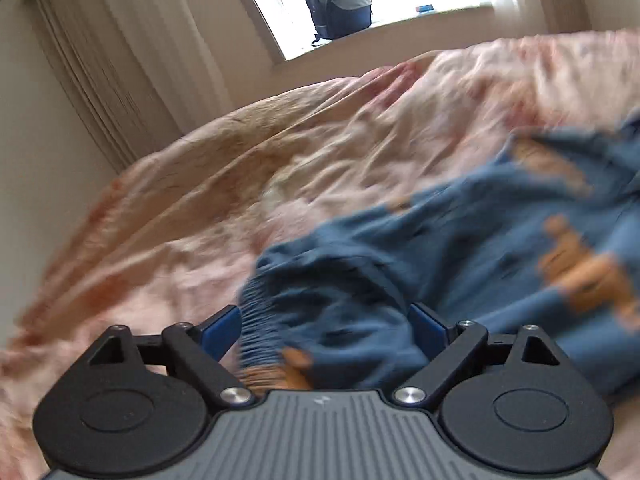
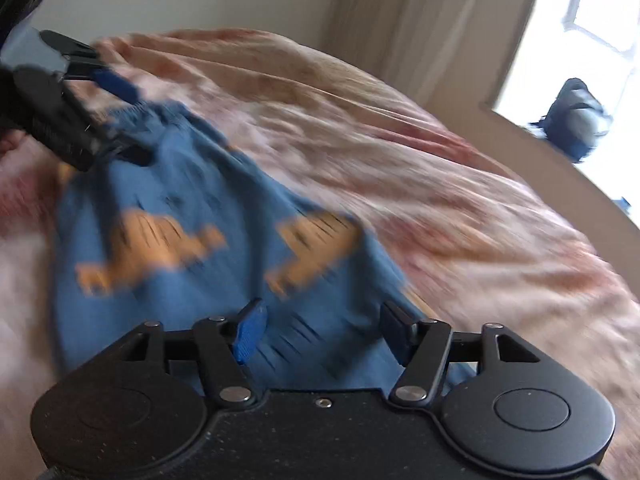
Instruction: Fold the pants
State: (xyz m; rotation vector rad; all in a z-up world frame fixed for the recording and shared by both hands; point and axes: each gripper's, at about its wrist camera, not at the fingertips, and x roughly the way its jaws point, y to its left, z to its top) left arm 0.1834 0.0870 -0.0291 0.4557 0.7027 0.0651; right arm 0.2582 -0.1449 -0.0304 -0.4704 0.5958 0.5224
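Blue pants [image 1: 460, 248] with orange tiger prints lie crumpled on a pink floral bedspread [image 1: 200, 208]. My left gripper [image 1: 326, 326] is open, its blue fingers either side of the gathered waistband, with cloth bunched between them. In the right wrist view the pants [image 2: 208, 216] spread flat in front of my right gripper [image 2: 324, 332], which is open over the cloth's near edge. The left gripper [image 2: 116, 112] shows at the upper left of that view, at the waistband. Both views are motion-blurred.
The bedspread [image 2: 440, 184] covers the whole bed. Beige curtains [image 1: 104, 60] hang by the wall. A dark blue backpack [image 1: 340, 4] stands on the windowsill beyond the bed; it also shows in the right wrist view [image 2: 576, 116].
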